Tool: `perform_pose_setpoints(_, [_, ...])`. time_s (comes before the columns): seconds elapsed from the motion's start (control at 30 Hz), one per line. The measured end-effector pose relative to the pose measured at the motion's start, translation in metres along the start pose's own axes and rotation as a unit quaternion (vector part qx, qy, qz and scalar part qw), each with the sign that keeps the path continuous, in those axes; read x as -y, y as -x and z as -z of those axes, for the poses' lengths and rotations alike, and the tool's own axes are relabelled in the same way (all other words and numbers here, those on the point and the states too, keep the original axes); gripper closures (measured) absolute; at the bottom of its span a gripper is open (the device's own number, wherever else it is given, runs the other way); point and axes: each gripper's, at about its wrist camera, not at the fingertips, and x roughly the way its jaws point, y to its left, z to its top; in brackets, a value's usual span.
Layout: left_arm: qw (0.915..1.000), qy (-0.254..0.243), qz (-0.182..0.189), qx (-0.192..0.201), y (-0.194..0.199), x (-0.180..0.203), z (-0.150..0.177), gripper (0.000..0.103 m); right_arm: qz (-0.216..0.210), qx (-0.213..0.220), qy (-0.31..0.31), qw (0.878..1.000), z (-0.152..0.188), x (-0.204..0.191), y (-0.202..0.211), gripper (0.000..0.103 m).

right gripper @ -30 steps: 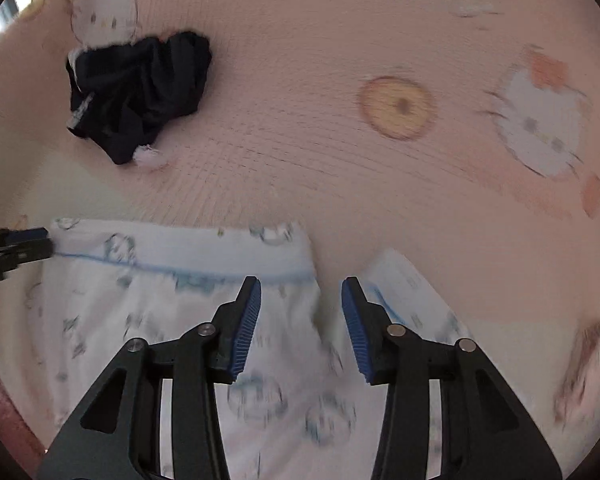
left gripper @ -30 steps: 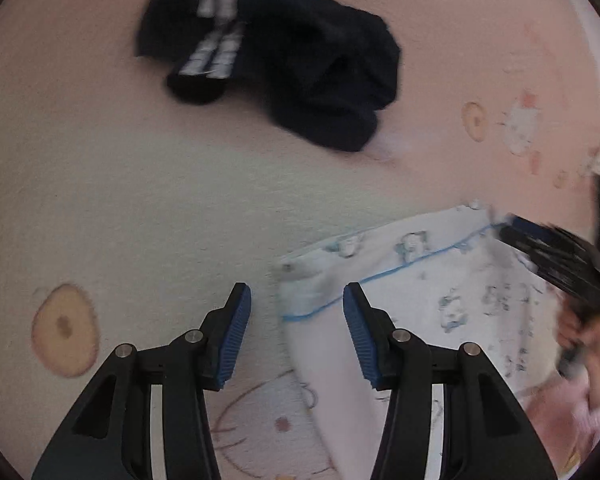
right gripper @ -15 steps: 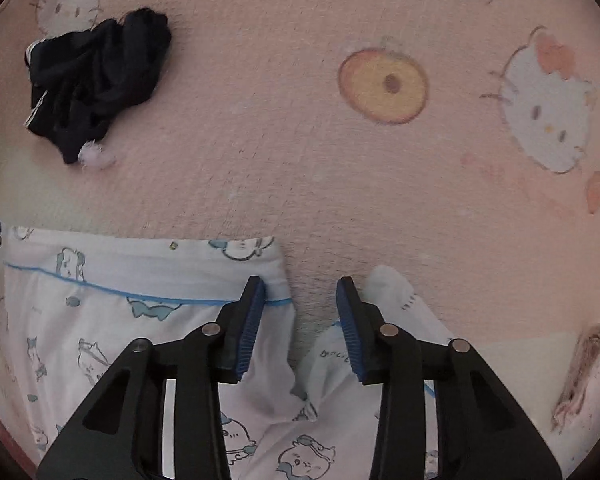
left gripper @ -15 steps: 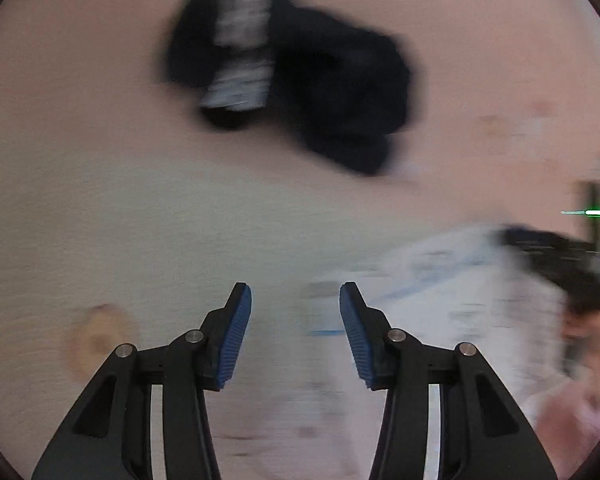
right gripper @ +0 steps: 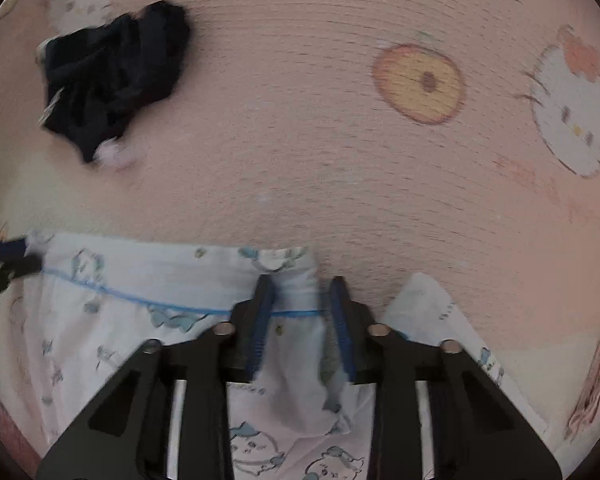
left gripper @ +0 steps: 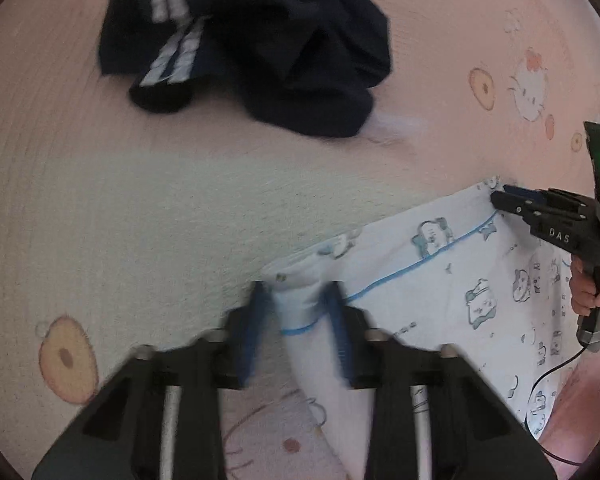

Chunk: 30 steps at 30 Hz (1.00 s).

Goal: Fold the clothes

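On pink cartoon mat [right gripper: 340, 168] | L gripper [left gripper: 298, 312] & R gripper [right gripper: 300, 304] jaws just closing, each pinching white printed garment [left gripper: 440, 280] hem | navy garment [left gripper: 260, 40] well apart

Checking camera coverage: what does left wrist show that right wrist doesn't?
Left wrist only: the hand holding the right gripper and its cable. Right wrist only: a second white fabric flap. Both: white printed garment, dark garment, cartoon-print mat. Both grippers' fingers have just been closing, a garment corner between each pair; left gripper.

Both wrist views look steeply down, close; they share the white garment [left gripper: 440, 280], perhaps slightly blurred.
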Motion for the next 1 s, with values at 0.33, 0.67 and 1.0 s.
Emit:
perform_pose_setpoints(0.33, [0.9957, -0.04, -0.079, 0.027, 0.027, -0.018, -0.008, 0.087, 0.098, 0.032, 0.029, 0.994, -0.005, 0.0, 0.004, 0.088])
perform_pose_setpoints(0.67, [0.9997, 0.016, -0.002, 0.017, 0.038, -0.049, -0.007, 0.087, 0.017, 0.049, 0.001, 0.999, -0.005, 0.003, 0.022, 0.076])
perform_pose_setpoints(1.0, [0.9987, -0.033, -0.037, 0.007, 0.018, -0.031, -0.008, 0.091, -0.032, 0.032, 0.042, 0.998, -0.004, -0.013, 0.019, 0.092])
